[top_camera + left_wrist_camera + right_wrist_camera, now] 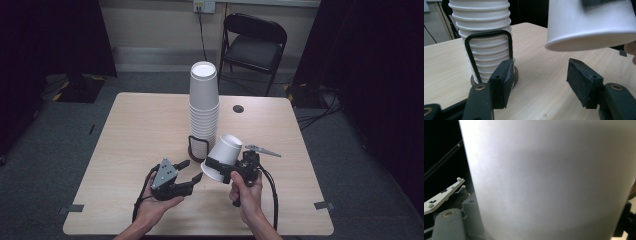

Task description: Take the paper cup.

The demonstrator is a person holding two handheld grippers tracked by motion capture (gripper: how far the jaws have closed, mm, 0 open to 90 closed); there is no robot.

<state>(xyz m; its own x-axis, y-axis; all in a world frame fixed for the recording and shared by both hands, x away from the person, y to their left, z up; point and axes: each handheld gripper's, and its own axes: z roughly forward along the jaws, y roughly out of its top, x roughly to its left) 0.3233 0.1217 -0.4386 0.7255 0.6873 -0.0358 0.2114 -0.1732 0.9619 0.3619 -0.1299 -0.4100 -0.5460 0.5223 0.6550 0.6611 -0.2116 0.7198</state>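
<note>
Pale wood-grain table, grey carpet around it, dark drapes to both sides.

Right gripper: jaws clamped across the wall of a single white paper cup. The cup is tipped well off vertical; its long axis runs from the closed base, up and away from the person, down to the open rim, which faces the person's left and the tabletop. In the right gripper view the cup wall sits directly in front of the camera.

Left gripper: jaws spread, nothing between them. Its pads stand apart over bare table. No contact with the cup.

Key relation: the cup rim hangs just above and slightly to the right-gripper side of the left gripper's open gap, close but apart. The left gripper is the nearer free tool. Judgement: a handover or a two-handed grip looks likely; it would need the left jaws raised to meet the rim or wall.

Relative to the held cup: the tall stack of inverted white cups stands just beyond it, further from the person, inside a black wire holder on a round base. A small dark round spot lies beyond, toward the far right edge. A black folding chair stands past the table, by the wall.
</note>
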